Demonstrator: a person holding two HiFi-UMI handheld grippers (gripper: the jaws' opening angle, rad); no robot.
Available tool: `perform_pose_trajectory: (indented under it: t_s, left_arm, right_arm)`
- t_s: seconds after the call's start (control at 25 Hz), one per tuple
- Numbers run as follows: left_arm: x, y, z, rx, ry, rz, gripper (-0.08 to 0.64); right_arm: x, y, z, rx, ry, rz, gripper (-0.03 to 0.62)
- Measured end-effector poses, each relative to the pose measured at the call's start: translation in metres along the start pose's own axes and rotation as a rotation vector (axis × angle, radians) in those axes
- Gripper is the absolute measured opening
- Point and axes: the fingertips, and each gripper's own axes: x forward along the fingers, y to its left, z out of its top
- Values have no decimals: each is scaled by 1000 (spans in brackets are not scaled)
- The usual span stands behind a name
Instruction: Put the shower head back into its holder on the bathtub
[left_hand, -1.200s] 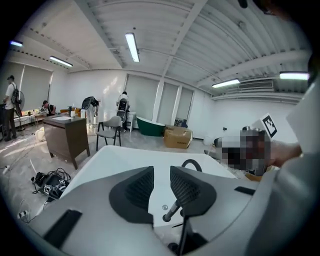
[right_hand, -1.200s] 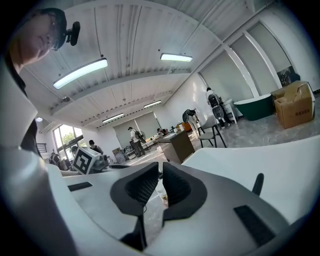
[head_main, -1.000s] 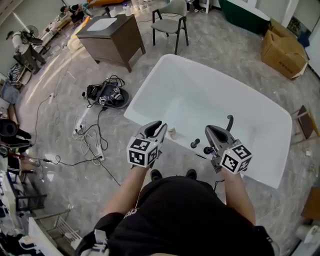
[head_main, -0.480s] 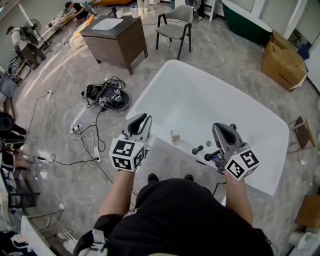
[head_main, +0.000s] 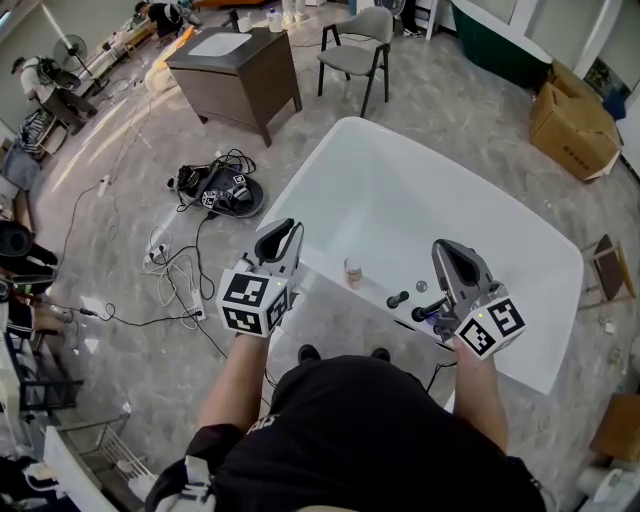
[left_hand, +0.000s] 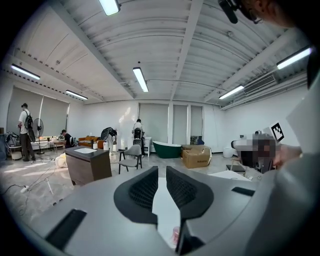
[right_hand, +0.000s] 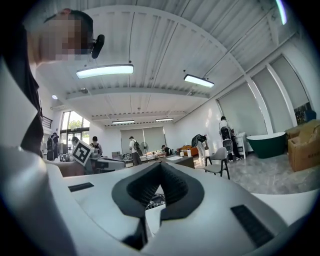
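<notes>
The white bathtub (head_main: 420, 190) lies in front of me in the head view. On its near rim sit a small round fitting (head_main: 352, 270), a dark knob (head_main: 398, 298) and a dark handle (head_main: 430, 312). I cannot pick out the shower head in any view. My left gripper (head_main: 285, 229) hovers over the tub's left near edge, its jaws drawn together and empty (left_hand: 162, 170). My right gripper (head_main: 447, 248) hangs above the fixtures, shut with nothing between its pads (right_hand: 160, 165). It hides the rim behind it.
A brown desk (head_main: 235, 70) and a grey chair (head_main: 355, 45) stand beyond the tub. A tangle of cables with a dark disc (head_main: 215, 190) lies on the floor to the left. A cardboard box (head_main: 570, 105) and a green tub (head_main: 500, 30) are at the far right.
My left gripper has moved left and up, away from the round fitting, and its jaws have shut. The right gripper has risen a little and now covers the curved dark spout behind it.
</notes>
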Motion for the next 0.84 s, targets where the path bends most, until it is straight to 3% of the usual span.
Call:
perform_pose_trajectory:
  t_s: [0.84]
  left_arm:
    - [11, -25, -1, 17, 23, -35, 60]
  right_arm:
    - [-6, -2, -6, -15, 22, 3, 11]
